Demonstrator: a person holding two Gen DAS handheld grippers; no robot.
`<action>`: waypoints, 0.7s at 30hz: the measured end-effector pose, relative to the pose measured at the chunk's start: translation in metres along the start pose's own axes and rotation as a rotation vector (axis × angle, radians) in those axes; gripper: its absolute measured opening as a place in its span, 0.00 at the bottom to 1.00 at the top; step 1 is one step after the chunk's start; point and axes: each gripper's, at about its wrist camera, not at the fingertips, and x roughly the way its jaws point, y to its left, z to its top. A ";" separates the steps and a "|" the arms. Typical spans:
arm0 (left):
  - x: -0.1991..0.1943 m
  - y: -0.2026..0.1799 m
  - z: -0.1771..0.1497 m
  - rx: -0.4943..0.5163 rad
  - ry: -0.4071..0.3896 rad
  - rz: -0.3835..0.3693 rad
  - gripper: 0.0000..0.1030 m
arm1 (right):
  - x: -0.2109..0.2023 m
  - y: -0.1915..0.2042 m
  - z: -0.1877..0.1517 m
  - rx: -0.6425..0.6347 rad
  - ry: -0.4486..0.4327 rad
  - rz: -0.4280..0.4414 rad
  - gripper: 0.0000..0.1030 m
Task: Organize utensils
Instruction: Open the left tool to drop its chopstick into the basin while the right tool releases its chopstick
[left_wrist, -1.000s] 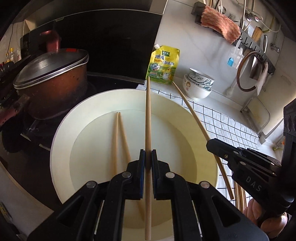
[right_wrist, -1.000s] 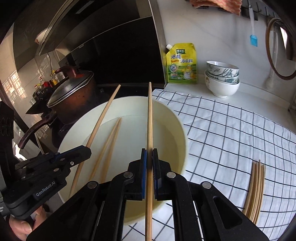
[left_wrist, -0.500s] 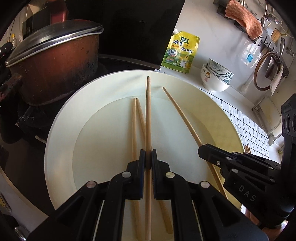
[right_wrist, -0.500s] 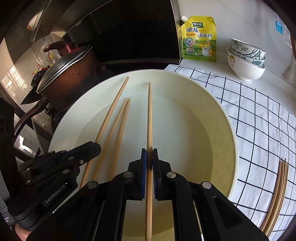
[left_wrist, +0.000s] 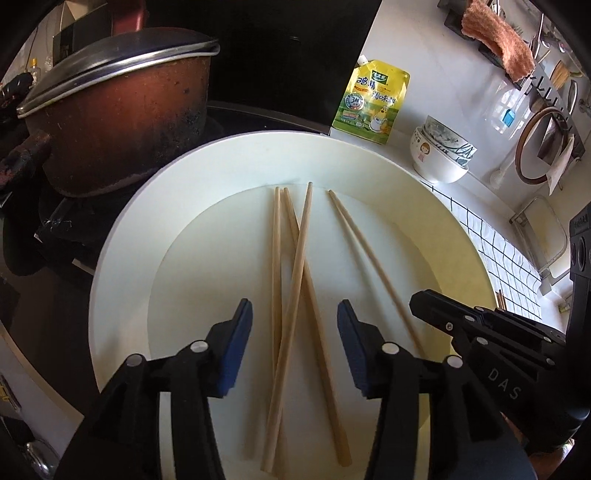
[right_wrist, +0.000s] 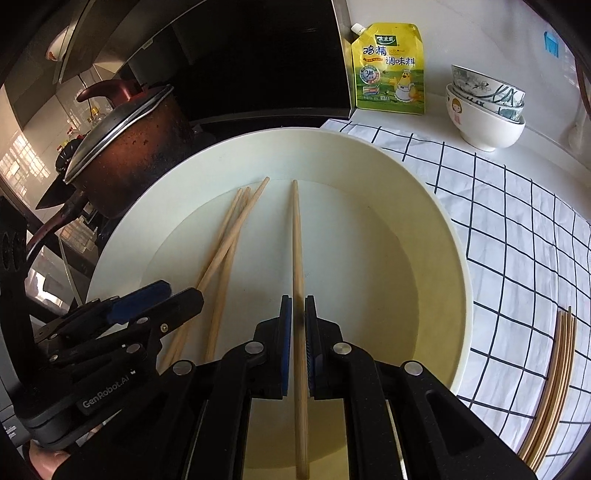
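A large cream basin (left_wrist: 122, 236) (right_wrist: 458, 251) holds wooden chopsticks. In the left wrist view three loose chopsticks (left_wrist: 295, 280) lie crossed on its floor between the pads of my left gripper (left_wrist: 294, 345), which is open and empty just above them. My right gripper (right_wrist: 297, 325) is shut on a fourth chopstick (right_wrist: 296, 236), its tip low on the basin floor; the same chopstick (left_wrist: 365, 251) shows to the right in the left wrist view. The right gripper (left_wrist: 436, 314) also shows there; the left gripper (right_wrist: 155, 299) shows at lower left of the right wrist view.
A lidded rusty-red pot (left_wrist: 122, 110) (right_wrist: 125, 147) stands on the stove left of the basin. A yellow seasoning pouch (right_wrist: 388, 70) and stacked bowls (right_wrist: 484, 110) stand at the back. A checked cloth (right_wrist: 517, 221) carries a bundle of chopsticks (right_wrist: 554, 384) at right.
My left gripper has opened and dropped its chopstick across the two in the basin. Both grippers have moved lower into the basin. The right gripper still holds its chopstick.
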 end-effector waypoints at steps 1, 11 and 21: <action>-0.001 0.000 0.000 0.001 -0.003 0.002 0.46 | -0.002 0.000 0.000 0.000 -0.005 0.001 0.07; -0.010 -0.003 -0.005 0.007 -0.017 0.024 0.47 | -0.014 -0.005 -0.008 0.009 -0.023 0.001 0.07; -0.028 -0.014 -0.014 0.040 -0.044 0.038 0.51 | -0.036 -0.006 -0.019 0.007 -0.063 -0.007 0.07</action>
